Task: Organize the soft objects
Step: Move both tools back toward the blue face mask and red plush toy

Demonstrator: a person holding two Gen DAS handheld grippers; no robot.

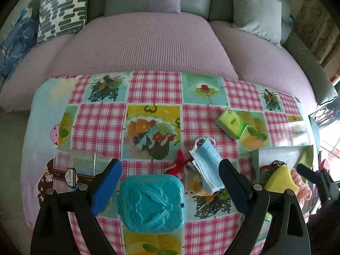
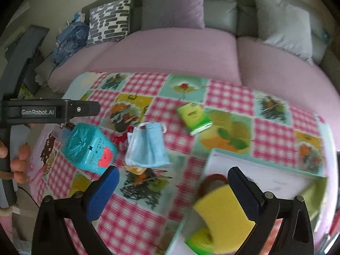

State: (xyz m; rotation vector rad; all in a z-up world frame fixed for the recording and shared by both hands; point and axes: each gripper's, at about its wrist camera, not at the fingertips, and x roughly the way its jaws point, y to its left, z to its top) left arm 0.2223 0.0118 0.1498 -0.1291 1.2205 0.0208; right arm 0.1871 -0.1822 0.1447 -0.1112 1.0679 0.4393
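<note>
Jaws of both my grippers (image 1: 170, 182) (image 2: 172, 191) stand released: left over the teal box (image 1: 152, 201), right beside the sponge (image 2: 223, 214) in the tray (image 2: 276, 180).

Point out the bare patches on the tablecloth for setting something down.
Free: the far strip along the sofa, and the checks left of the green tissue pack. Crowded: near edge, around the teal box, face mask and tray.
</note>
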